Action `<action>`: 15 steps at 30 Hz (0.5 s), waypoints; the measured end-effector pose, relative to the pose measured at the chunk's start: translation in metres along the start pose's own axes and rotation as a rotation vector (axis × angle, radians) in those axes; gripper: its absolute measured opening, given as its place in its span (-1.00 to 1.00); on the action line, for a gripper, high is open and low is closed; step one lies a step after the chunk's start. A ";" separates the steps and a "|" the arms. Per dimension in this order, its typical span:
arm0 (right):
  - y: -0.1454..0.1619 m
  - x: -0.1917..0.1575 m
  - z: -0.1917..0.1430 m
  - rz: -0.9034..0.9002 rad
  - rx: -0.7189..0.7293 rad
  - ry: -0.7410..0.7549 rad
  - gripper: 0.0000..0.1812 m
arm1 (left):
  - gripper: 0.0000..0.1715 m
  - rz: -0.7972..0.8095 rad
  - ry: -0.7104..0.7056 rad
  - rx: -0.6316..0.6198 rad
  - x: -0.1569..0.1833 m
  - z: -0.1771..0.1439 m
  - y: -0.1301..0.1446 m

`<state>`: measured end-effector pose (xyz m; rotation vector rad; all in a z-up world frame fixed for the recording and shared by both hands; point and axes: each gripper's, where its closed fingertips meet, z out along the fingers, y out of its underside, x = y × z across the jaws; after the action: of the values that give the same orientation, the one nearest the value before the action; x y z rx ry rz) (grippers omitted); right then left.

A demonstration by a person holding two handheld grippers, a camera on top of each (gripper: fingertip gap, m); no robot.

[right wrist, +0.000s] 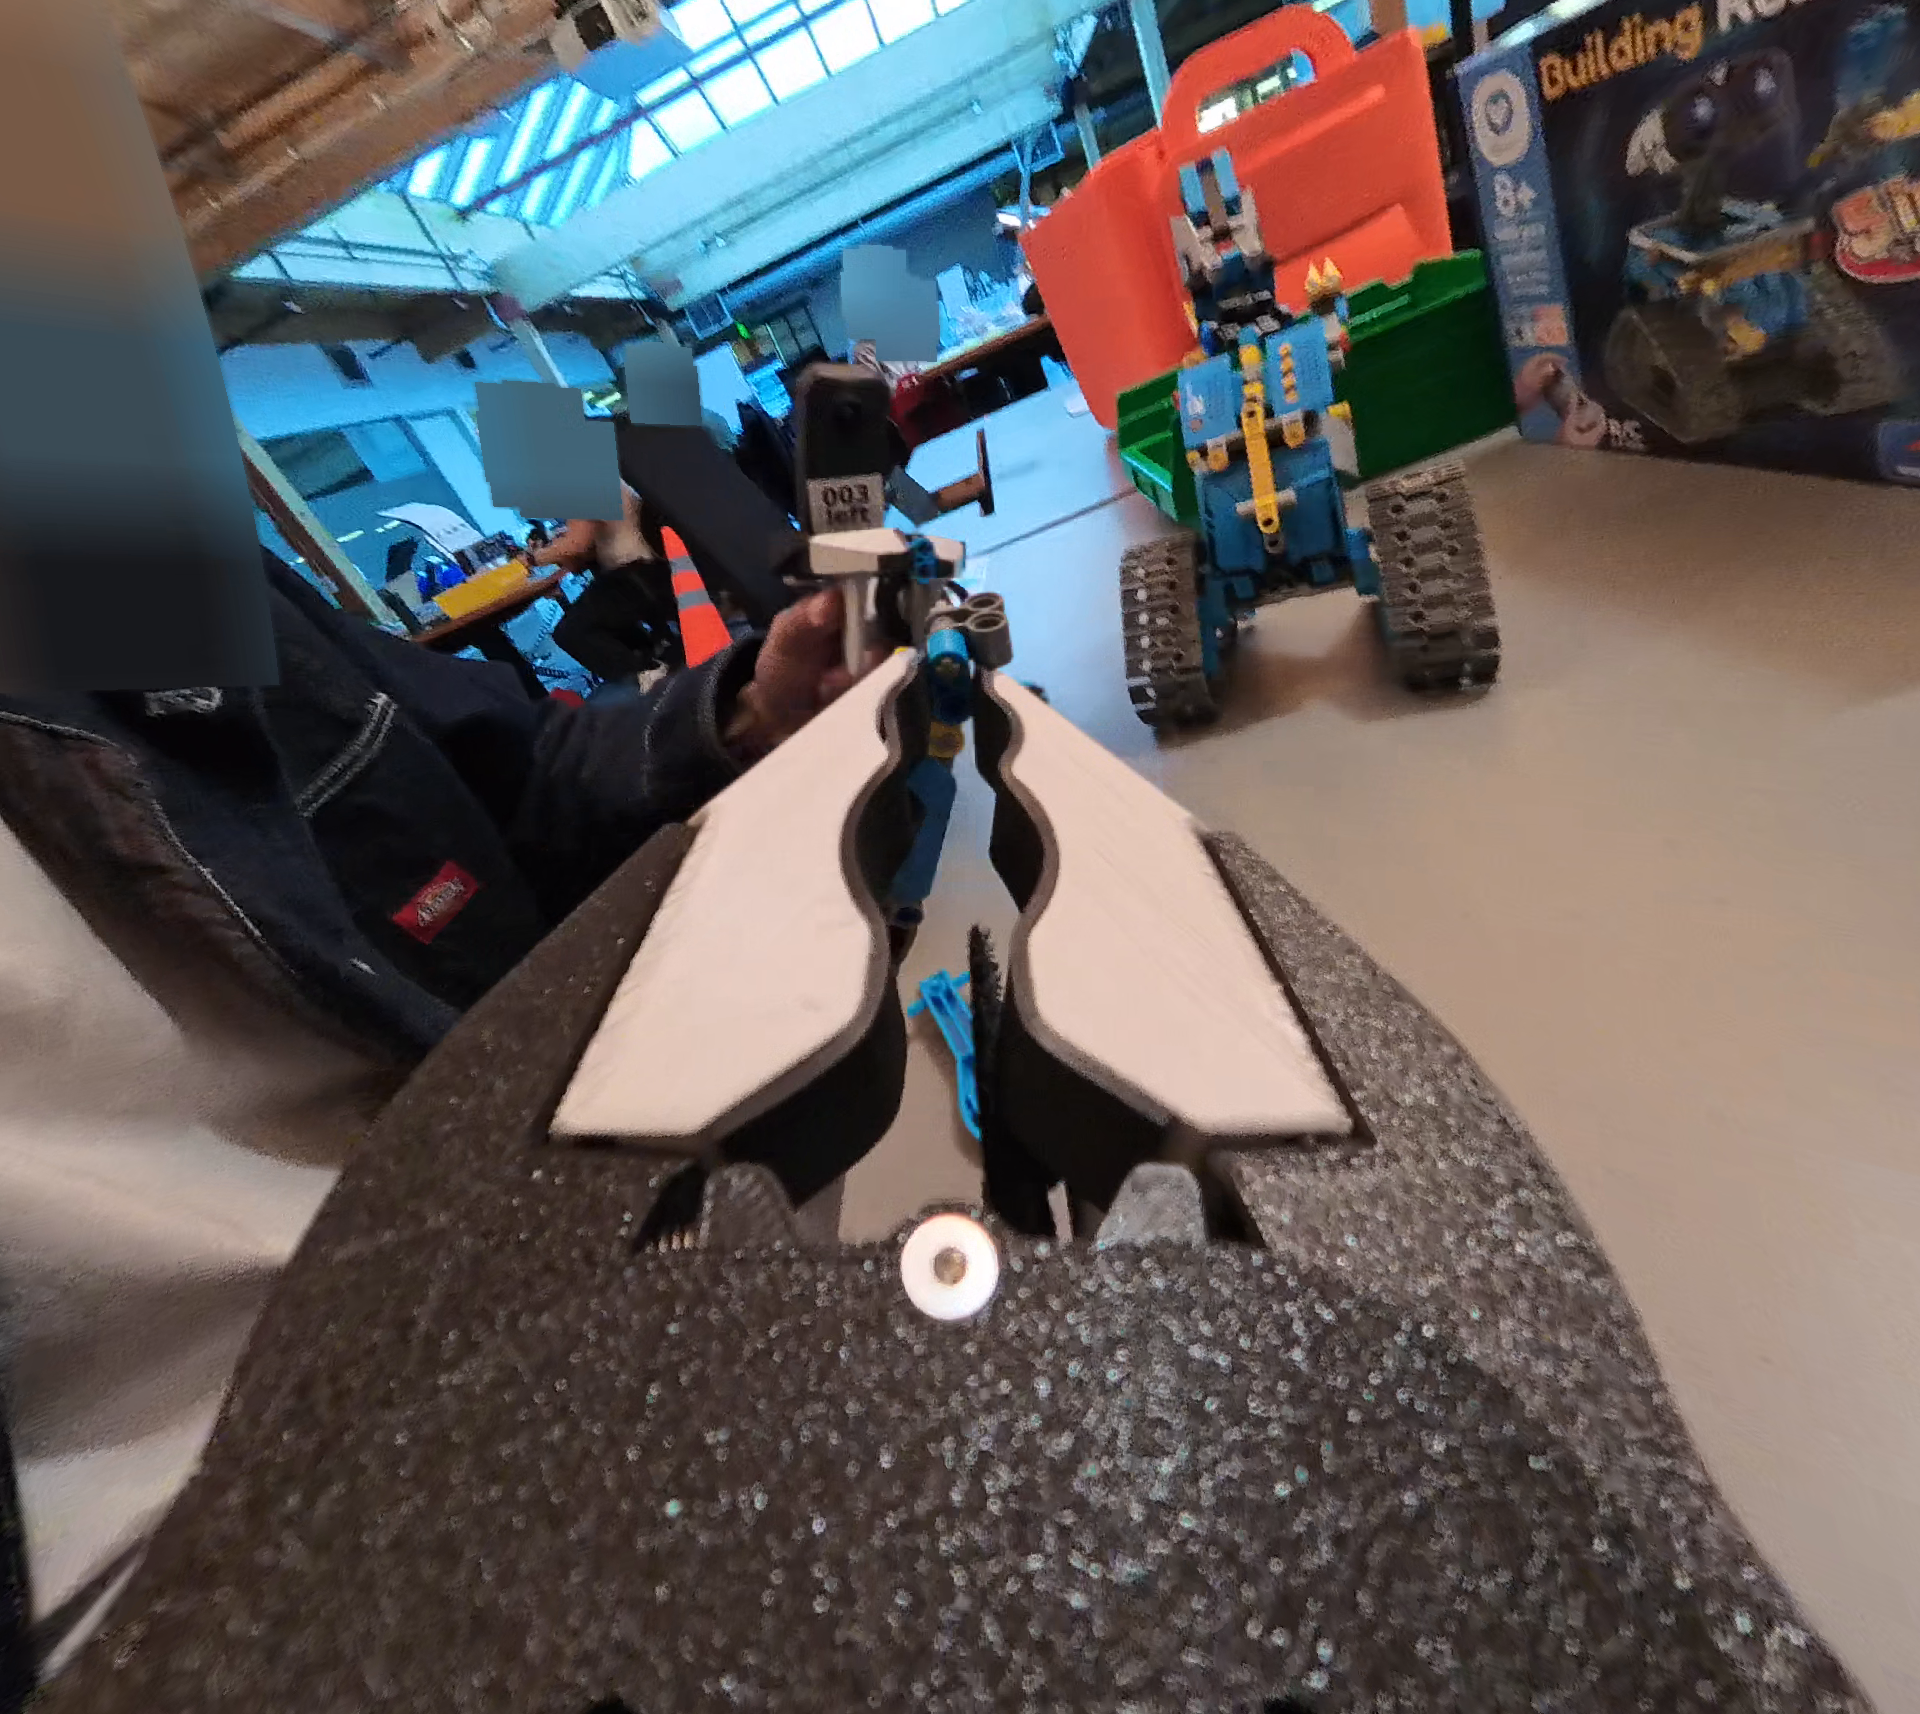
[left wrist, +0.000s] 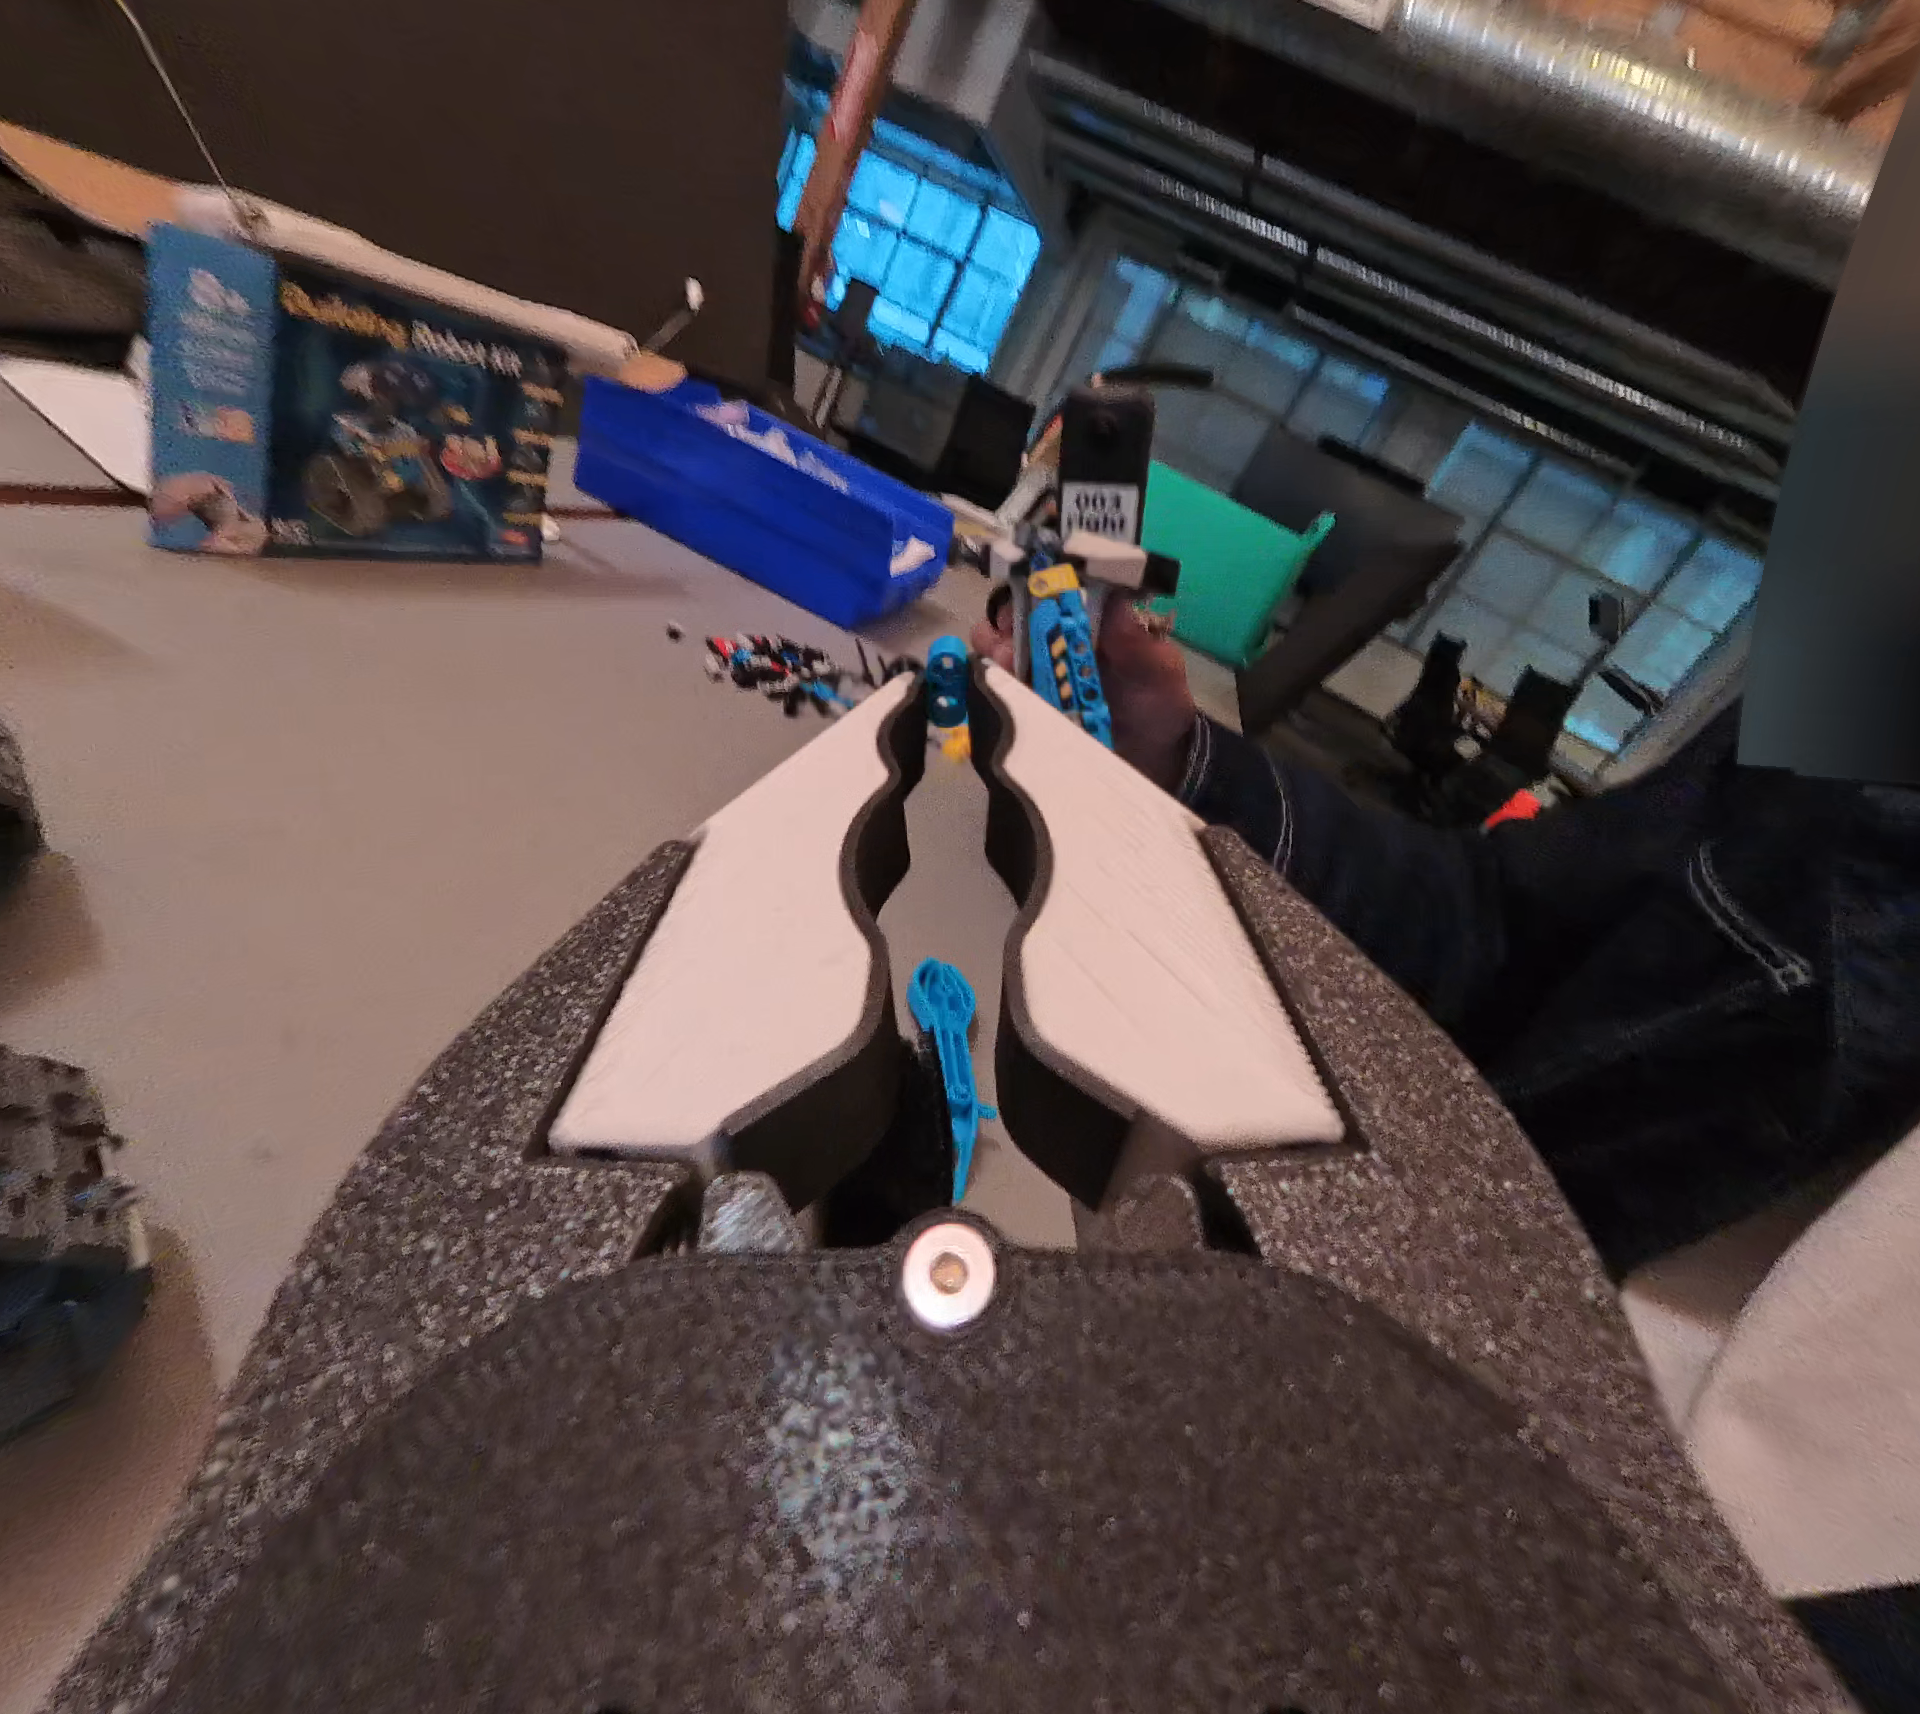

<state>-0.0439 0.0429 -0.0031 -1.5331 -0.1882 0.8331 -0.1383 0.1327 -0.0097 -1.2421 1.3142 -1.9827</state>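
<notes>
**Risk: small parts slipping from narrow tip grips**

Left tongs (left wrist: pixel 948 696) clench a short blue plastic connector (left wrist: pixel 947 688) at the tips; right tongs (right wrist: pixel 948 688) grip a long blue studded beam (right wrist: pixel 928 817). Both hang above the grey desk (left wrist: pixel 312 781); a twist could drop either.

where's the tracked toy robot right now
In the right wrist view the tracked toy robot stands on the grey table, right of the right gripper, in front of a green bin and left of the printed box.
</notes>
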 end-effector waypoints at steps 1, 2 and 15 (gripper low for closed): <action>0.004 0.002 0.000 0.016 -0.018 0.003 -0.94 | -0.93 0.018 -0.022 -0.039 -0.002 0.003 0.008; 0.008 0.006 0.002 0.028 -0.038 0.020 -0.94 | -0.92 0.062 -0.061 -0.091 -0.005 0.006 0.017; 0.015 0.052 -0.005 -0.011 -0.079 0.303 -0.91 | -0.91 0.665 -0.435 -0.684 -0.054 0.021 0.107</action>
<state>-0.0092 0.0664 -0.0374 -1.7100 -0.0074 0.5808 -0.1048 0.1165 -0.1253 -1.1819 1.9022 -0.7714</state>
